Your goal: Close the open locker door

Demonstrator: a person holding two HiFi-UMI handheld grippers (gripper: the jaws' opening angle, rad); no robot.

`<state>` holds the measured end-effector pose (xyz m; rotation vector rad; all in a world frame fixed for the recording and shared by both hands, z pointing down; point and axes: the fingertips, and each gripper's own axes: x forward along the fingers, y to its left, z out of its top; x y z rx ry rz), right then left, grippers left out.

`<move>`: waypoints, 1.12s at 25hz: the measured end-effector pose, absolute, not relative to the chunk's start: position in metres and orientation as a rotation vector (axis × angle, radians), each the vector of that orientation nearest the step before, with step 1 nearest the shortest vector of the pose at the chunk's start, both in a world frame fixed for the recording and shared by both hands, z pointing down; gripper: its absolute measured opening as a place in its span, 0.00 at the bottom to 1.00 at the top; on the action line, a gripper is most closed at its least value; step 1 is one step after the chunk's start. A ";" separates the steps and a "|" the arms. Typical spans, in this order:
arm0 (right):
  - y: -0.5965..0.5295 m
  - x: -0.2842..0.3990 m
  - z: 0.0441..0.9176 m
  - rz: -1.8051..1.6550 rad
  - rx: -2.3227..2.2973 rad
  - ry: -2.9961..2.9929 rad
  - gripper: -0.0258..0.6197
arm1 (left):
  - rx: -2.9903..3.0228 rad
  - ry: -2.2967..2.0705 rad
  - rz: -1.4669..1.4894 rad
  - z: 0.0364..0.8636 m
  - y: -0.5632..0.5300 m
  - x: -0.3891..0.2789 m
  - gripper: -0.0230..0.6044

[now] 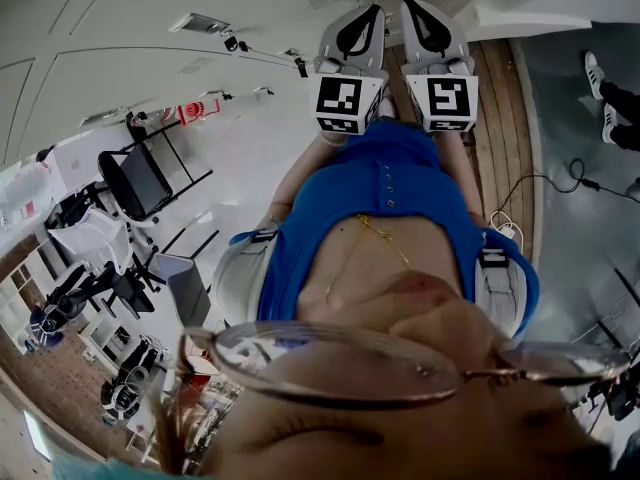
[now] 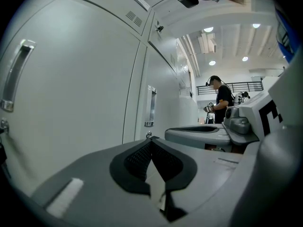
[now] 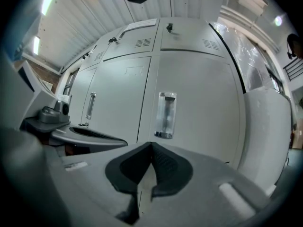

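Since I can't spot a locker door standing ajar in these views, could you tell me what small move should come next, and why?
Probably nudge the right gripper forward so its shut, empty jaws press the pale grey metal locker door beside its upright silver handle. That door already looks flush with its neighbours, so a light push would just confirm it is latched.

Left gripper point(image 1: 370, 13) sits just beside right gripper point(image 1: 412, 8), both before the lockers point(image 3: 199, 79). A door handle point(image 3: 165, 115) is just ahead of right gripper. Chair point(image 1: 140, 180) stands well left. Person point(image 2: 221, 100) stands far behind, right of lockers.
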<state>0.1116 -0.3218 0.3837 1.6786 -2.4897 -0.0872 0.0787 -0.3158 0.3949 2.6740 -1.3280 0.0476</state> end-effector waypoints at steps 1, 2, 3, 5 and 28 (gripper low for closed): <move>-0.321 0.112 0.383 -0.088 1.678 -2.488 0.04 | 2.675 -1.327 0.049 0.394 -0.315 0.079 0.04; -0.320 0.113 0.383 -0.090 1.677 -2.488 0.04 | 2.677 -1.327 0.049 0.394 -0.314 0.080 0.04; -0.319 0.113 0.383 -0.090 1.676 -2.488 0.04 | 2.679 -1.327 0.048 0.393 -0.313 0.081 0.04; -0.317 0.113 0.383 -0.088 1.671 -2.491 0.04 | 2.682 -1.326 0.047 0.392 -0.311 0.082 0.04; -0.315 0.117 0.387 -0.078 1.663 -2.483 0.04 | 2.698 -1.290 0.055 0.395 -0.310 0.092 0.04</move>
